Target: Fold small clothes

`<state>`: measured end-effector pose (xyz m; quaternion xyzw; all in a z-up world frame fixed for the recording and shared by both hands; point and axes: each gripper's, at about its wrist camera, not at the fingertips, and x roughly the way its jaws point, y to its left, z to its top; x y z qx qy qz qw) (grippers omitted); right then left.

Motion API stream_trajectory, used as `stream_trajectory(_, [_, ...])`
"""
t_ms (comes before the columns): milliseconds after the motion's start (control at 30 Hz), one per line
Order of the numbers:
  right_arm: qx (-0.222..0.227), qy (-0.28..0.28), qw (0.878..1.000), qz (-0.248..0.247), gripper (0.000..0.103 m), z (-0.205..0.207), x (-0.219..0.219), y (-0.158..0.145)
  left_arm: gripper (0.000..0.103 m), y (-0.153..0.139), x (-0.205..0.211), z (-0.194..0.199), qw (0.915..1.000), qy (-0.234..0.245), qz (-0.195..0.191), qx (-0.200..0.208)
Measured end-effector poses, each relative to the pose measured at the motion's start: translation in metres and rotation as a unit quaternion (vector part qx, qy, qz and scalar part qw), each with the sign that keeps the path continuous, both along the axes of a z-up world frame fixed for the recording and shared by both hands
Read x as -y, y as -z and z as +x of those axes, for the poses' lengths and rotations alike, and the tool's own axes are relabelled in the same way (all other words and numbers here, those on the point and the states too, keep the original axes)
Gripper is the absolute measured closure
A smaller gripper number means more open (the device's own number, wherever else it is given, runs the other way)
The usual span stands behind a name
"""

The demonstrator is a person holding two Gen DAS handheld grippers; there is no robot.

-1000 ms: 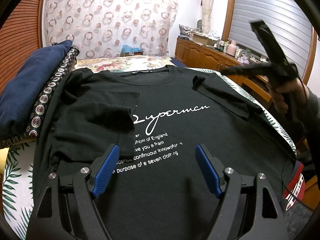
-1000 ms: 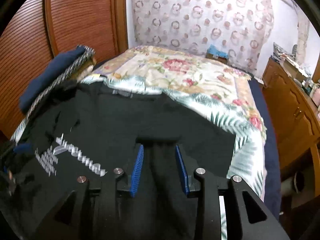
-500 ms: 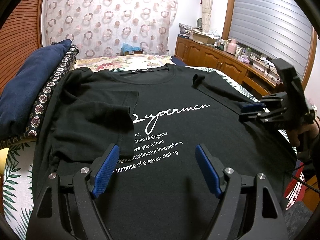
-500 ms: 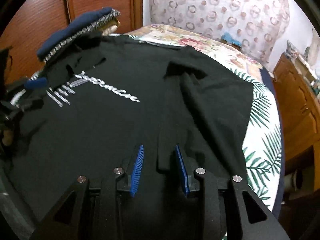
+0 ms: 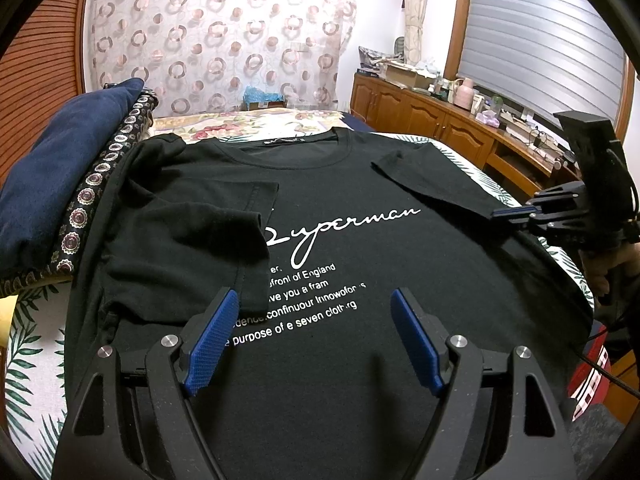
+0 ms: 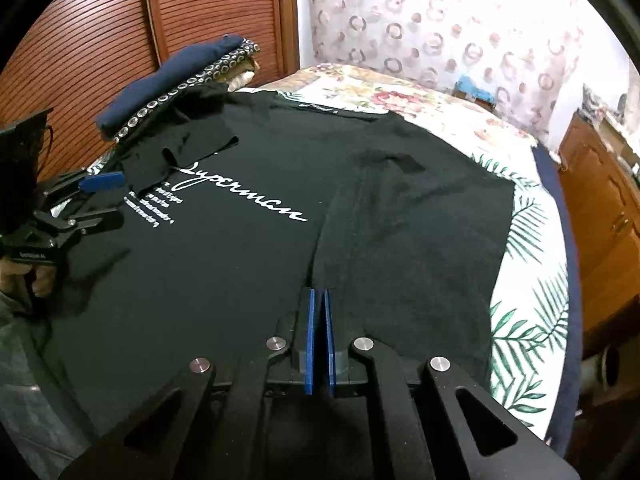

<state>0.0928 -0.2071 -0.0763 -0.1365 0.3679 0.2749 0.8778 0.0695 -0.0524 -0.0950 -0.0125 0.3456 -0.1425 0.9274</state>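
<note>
lying face up across the bed with the leaf-and-flower print cover [image 5: 36, 320], the black cotton t-shirt with white script lettering [image 5: 360, 248] has its collar toward the far edge and its hem toward the near edge. at the bed's left edge a folded navy blue cloth with a ring-patterned border [image 5: 60, 184] rests against the shirt's left shoulder. the left sleeve is folded inward over the chest, its cuff touching the start of the lettering. the left gripper with blue ribbed pads [image 5: 316, 336] hangs over the shirt's lower middle, jaws spread wide with nothing between them. the shirt's right sleeve is folded inward too, forming a long crease that runs toward the right edge. the right gripper [image 6: 319, 336] sits at the near end of that crease by the shirt's right side; its jaws have just been closing and now stand pressed together, pinching a thin ridge of the black fabric. a wooden sideboard [image 5: 440, 128] stands beyond the bed's right edge.
</note>
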Motion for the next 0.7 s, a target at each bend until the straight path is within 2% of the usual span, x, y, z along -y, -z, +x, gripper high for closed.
stream_trajectory(67, [0.003,-0.002,1.0,-0.01,0.098,0.002,-0.002,0.002,0.024,0.0,-0.001,0.0,1.0,0.0,-0.003,0.0])
stream_trajectory(200, [-0.004,0.011,1.0,-0.006,0.086,0.01,0.002,0.001,0.024,-0.001,-0.004,0.001,0.9999,0.0,-0.013,0.001])
stream_trajectory(267, [0.003,0.015,1.0,-0.007,0.074,0.013,0.008,-0.004,0.024,-0.003,-0.006,0.002,0.9999,0.002,-0.012,0.001])
stream_trajectory(333, [0.014,0.021,1.0,-0.008,0.054,0.019,0.01,-0.009,0.024,-0.008,-0.01,0.004,1.0,0.003,-0.007,0.003])
stream_trajectory(367, [0.017,0.025,1.0,-0.007,0.05,0.023,0.011,-0.011,0.024,-0.012,-0.013,0.005,1.0,0.0,-0.005,0.007])
stream_trajectory(600, [0.04,0.07,0.997,-0.016,0.049,0.066,0.023,-0.009,0.024,-0.041,-0.04,0.03,0.9986,-0.019,0.034,0.035])
stream_trajectory(700, [0.026,0.083,0.996,-0.017,0.049,0.085,0.025,0.004,0.033,-0.051,-0.052,0.051,0.9978,-0.025,0.05,0.034])
